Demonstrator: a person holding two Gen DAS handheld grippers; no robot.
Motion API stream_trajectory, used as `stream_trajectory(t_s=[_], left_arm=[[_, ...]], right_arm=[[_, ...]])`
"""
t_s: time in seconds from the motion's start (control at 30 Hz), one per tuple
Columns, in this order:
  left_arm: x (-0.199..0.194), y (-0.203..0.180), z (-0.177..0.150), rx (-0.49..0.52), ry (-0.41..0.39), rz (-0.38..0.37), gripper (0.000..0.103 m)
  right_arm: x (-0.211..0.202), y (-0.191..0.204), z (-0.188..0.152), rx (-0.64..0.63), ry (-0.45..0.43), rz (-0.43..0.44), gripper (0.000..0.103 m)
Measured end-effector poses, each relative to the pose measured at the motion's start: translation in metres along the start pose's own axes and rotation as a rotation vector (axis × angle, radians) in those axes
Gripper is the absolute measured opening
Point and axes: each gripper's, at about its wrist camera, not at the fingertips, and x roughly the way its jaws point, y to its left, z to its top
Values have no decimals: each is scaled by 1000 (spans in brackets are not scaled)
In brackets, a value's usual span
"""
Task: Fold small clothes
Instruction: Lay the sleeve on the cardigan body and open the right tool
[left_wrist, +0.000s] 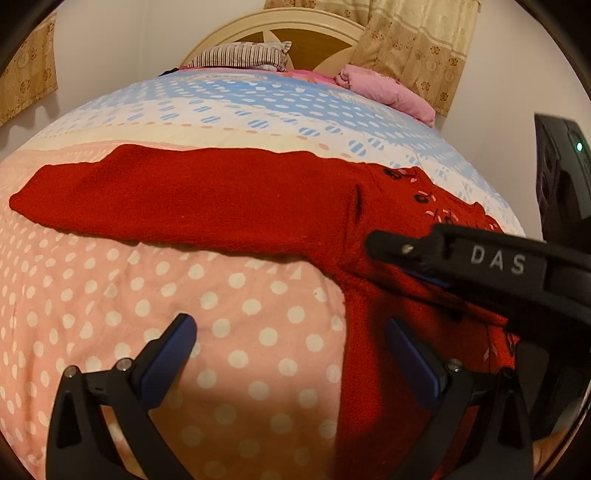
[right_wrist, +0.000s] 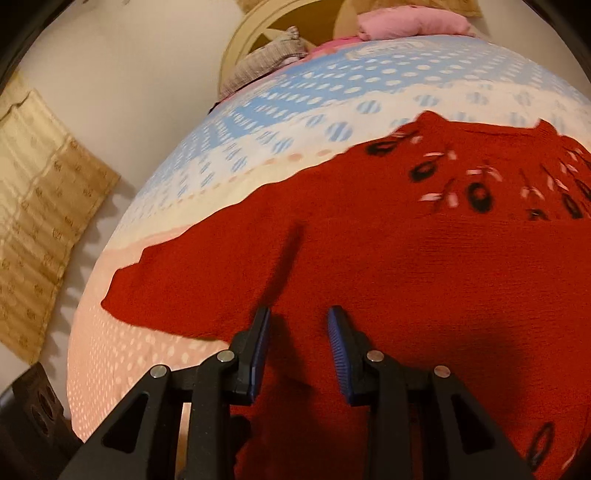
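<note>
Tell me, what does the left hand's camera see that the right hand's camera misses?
Only the left wrist view shows the sweater's long sleeve stretched out whole across the bedspread, plus the right gripper over the red knit. Only the right wrist view shows a dark box beside the bed. Both show the red sweater, the pink bundle and the striped pillow near the headboard. The left gripper stands open.

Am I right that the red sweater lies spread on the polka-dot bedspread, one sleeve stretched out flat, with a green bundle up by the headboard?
Nearly. The bundle by the headboard is pink, not green; the left wrist view shows it. The red sweater does lie spread on the polka-dot bedspread, one sleeve stretched out flat.
</note>
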Motion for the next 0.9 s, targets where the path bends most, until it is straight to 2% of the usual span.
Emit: stream_trajectory(t_s=[0.07,0.13,0.2,0.3,0.4,0.47,0.57,0.67,0.73,0.8,0.83,0.87,0.9], left_arm=[[0,1,0,1,1,2,103],[-1,1,0,1,1,1,103],[0,1,0,-2,0,-2,103],[-2,3,-1,-10,-4,-15,103],[-9,1,2,-1,-9,-31,103],[-13,-4,11,1,-22,-53,103],[-12,-19,31,10,-40,-56,103],[1,-40,53,46,-60,-31,103],[17,-50,63,60,-50,-4,103],[37,-52,66,63,-29,63,103],[48,-51,66,60,3,112,103],[60,-47,65,44,59,143,103],[65,-42,63,26,82,140,103]], right_arm=[[3,8,-2,-31,23,29,33],[3,11,-3,-54,26,19,33],[-3,5,0,-21,12,32,33],[-36,-4,5,12,-76,34,33],[-83,-21,9,-17,-179,-77,33],[-112,-44,11,-16,-228,-182,33],[-142,-90,10,32,-244,-325,33],[-156,-135,4,101,-228,-390,33],[-161,-166,-3,167,-211,-406,33],[-162,-190,-14,233,-190,-397,33],[-161,-207,-24,286,-169,-361,30],[-165,-216,-32,310,-184,-326,29],[-169,-217,-39,319,-201,-310,29]])
